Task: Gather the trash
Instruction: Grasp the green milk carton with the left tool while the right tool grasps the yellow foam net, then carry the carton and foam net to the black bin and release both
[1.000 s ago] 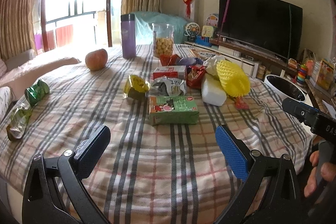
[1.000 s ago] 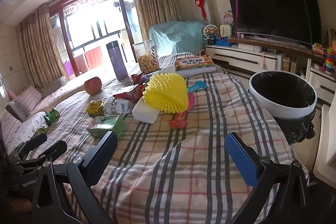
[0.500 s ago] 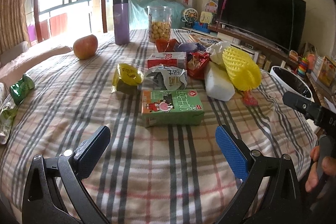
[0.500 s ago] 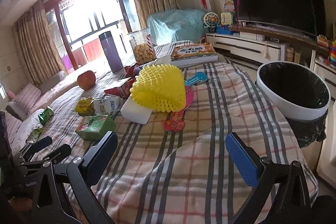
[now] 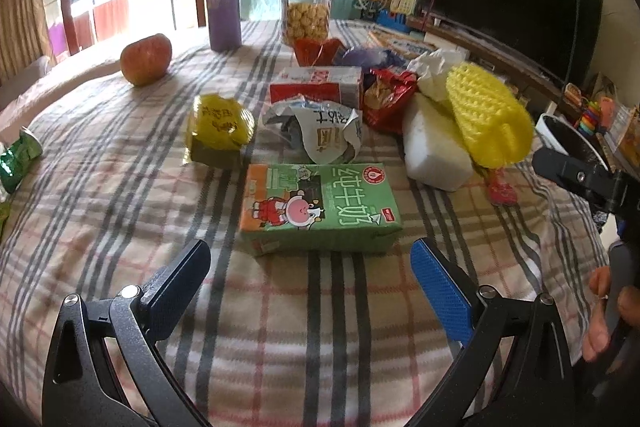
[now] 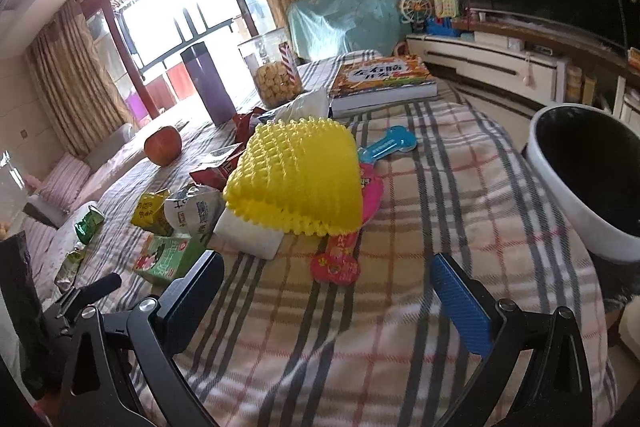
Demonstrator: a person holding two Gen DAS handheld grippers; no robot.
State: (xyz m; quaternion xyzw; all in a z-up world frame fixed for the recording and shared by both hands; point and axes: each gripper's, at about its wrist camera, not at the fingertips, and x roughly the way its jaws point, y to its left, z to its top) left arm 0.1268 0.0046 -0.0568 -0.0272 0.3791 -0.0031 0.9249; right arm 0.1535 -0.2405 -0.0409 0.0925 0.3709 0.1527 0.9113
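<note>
— Closer now: the left gripper (image 5: 310, 277) has come in toward the green carton (image 5: 320, 207) since a second ago, and the right gripper (image 6: 326, 293) has neared the yellow net (image 6: 294, 179).

— Are the jaws holding anything?

— No. Both pairs stand wide apart and empty, above the plaid cloth (image 5: 280, 327). The carton lies flat just ahead of the left fingers, not touching them.

— What lies beyond it?

— 1 torn white wrapper (image 5: 320, 135) and 1 yellow packet (image 5: 220, 131), then a red box (image 5: 316, 87) and a red bag (image 5: 386, 97). To the right, a white foam block (image 5: 434, 151) sits under the net. Off at the left edge there are green wrappers (image 5: 18, 159), possibly 2, though the view is warped there.

— And farther back?

— 1 apple (image 5: 146, 59), 1 purple flask (image 5: 223, 1) and 1 snack jar (image 5: 306, 9). In the right view the bin (image 6: 560, 203) stands at the table's right edge, with a book (image 6: 382, 79) far behind the net.
</note>
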